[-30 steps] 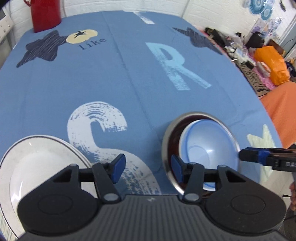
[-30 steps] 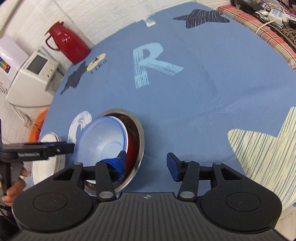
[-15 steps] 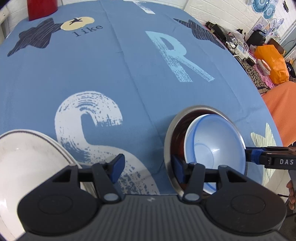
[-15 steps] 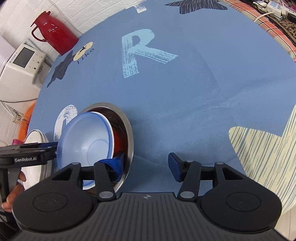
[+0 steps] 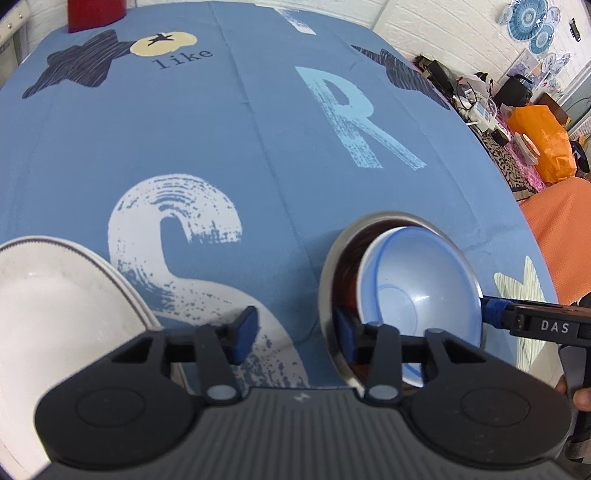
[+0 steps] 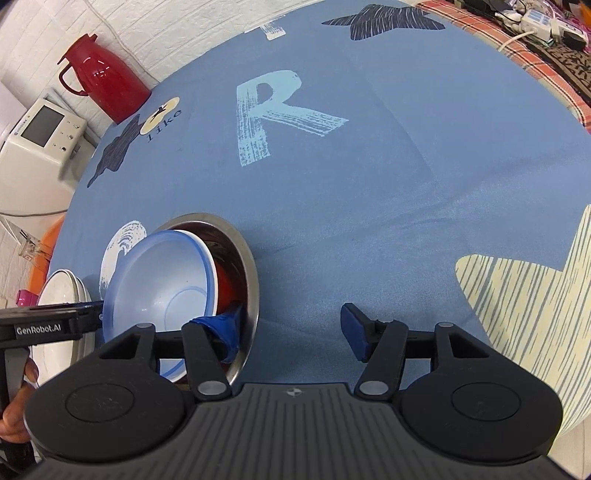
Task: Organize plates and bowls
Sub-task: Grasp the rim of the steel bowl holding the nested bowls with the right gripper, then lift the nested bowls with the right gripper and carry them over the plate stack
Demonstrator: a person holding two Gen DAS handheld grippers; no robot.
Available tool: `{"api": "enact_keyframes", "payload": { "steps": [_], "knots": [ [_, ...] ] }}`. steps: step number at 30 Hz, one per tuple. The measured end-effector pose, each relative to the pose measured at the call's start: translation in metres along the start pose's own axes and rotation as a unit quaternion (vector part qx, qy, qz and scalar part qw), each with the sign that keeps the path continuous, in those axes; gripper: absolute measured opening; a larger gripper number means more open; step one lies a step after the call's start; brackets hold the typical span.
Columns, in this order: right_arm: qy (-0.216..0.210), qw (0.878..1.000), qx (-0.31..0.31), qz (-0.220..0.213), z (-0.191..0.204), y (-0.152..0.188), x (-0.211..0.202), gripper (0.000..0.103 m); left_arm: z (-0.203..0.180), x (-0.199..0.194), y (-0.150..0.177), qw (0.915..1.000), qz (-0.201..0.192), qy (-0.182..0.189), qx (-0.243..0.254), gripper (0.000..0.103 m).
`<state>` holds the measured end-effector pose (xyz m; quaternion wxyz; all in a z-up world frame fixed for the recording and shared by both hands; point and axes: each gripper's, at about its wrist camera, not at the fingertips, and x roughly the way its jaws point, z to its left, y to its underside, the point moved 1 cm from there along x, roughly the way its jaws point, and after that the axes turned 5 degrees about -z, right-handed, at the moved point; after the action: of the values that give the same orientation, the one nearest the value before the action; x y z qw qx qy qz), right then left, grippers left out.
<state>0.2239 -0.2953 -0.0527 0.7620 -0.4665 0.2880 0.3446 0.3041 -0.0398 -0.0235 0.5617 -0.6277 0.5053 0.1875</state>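
From the left wrist view, the left tool (image 5: pixel 293 334) hangs with its fingers apart, one pad inside the steel bowl (image 5: pixel 334 254). A blue bowl (image 5: pixel 417 291) leans tilted inside the steel bowl, and white plates (image 5: pixel 55 306) lie left of it on the bench (image 5: pixel 184 140).

From the right wrist view, the right tool (image 6: pixel 291 328) is also spread, straddling the steel bowl's (image 6: pixel 247 266) near rim. The blue bowl (image 6: pixel 162 280) tilts within; a red flask (image 6: pixel 107 85) stands well beyond.

White brick wall (image 6: pixel 155 22) behind blue printed tablecloth (image 6: pixel 369 166).
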Motion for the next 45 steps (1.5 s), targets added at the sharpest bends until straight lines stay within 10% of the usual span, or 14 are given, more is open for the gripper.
{"api": "enact_keyframes", "payload": {
  "steps": [7,27,33,45],
  "knots": [
    [-0.056,0.998,-0.018,-0.019,-0.001,0.007,-0.004,0.018,-0.005,-0.003,0.006,0.9994,-0.011,0.019,-0.025,0.008],
    [0.013,0.998,-0.052,0.037,0.012,-0.003,0.007,0.036,0.003,-0.006,0.015,0.9968,-0.032,0.020,-0.070,0.014],
    [-0.024,0.999,-0.028,0.006,0.011,0.005,0.002,0.014,0.000,-0.005,0.012,0.9972,-0.020,0.033,-0.064,0.000],
    [-0.028,0.998,0.032,0.044,0.013,-0.001,0.006,0.009,-0.010,-0.009,-0.003,0.9978,-0.030,0.022,-0.055,0.000]
  ]
}}
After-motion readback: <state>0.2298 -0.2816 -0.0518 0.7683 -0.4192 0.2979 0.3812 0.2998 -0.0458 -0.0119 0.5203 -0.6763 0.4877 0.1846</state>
